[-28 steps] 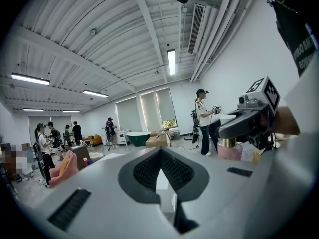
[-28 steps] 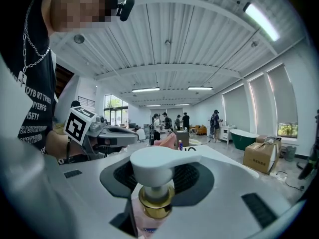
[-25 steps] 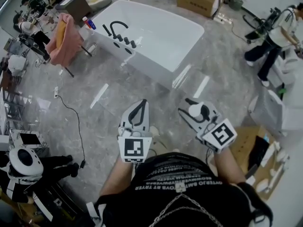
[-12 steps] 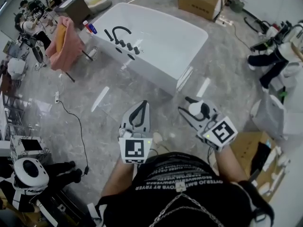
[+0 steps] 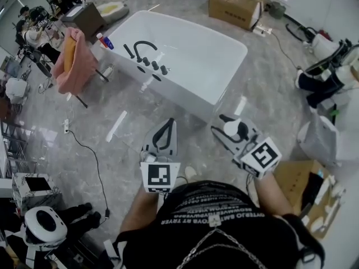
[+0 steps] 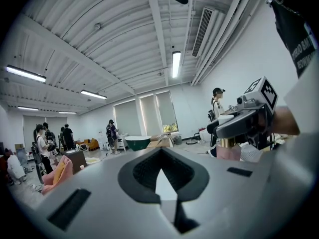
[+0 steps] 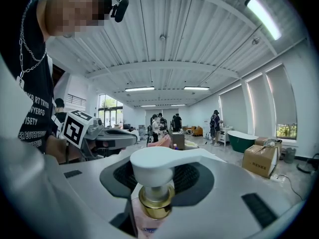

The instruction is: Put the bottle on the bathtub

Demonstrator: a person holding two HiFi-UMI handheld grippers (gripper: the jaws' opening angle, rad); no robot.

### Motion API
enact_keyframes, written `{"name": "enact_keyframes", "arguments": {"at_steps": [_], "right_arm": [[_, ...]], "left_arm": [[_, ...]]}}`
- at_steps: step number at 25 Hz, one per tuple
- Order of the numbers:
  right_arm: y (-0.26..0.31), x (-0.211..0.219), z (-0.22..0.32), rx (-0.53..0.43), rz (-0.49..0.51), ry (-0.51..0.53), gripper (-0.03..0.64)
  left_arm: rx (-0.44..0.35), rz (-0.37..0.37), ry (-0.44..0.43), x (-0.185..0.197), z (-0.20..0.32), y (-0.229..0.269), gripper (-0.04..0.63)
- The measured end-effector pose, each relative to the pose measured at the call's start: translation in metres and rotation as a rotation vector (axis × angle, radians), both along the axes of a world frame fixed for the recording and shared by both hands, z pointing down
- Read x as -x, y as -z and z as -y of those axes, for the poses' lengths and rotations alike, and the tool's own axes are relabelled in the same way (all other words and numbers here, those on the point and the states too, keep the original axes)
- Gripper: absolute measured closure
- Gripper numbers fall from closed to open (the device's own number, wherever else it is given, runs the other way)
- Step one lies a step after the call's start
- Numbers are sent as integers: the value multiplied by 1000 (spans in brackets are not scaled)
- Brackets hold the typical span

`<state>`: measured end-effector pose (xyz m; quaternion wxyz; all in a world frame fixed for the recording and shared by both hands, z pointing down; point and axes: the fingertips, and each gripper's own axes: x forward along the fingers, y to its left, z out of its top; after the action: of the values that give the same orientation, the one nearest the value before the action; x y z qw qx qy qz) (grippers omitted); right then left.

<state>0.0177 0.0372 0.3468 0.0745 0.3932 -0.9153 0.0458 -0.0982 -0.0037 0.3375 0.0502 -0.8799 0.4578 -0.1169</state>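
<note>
A: What's worn?
B: Black short-sleeved T-shirt (image 5: 235, 228), white lettering (image 5: 213, 209), a chain (image 5: 224, 241), seemingly metal.
A: The tools?
B: Left gripper (image 5: 167, 123) and right gripper (image 5: 220, 125): pale grey shells, black pads (image 6: 142, 173), black-and-white marker cubes (image 5: 159, 175).

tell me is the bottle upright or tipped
Upright. The bottle stands in the right tool, white pump head straight above the gold collar.
</note>
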Motion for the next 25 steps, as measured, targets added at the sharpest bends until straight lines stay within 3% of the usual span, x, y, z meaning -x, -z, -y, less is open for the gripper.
{"name": "enact_keyframes", "arguments": {"at_steps": [6,16,21,25], "right_arm": [[0,12,19,-16,-8,-17,465],[-8,24,28,21,-2,-26,465],[-11,31,42,25,-8,-2,465],[-14,29,53,20,2,26,465]], "left_arm": [[-22,3,-24,13,21,-3,598],[31,7,-28,27,26,-22,598],[50,-11,4,36,31,-24,598],[41,17,20,38,36,-28,598]]}}
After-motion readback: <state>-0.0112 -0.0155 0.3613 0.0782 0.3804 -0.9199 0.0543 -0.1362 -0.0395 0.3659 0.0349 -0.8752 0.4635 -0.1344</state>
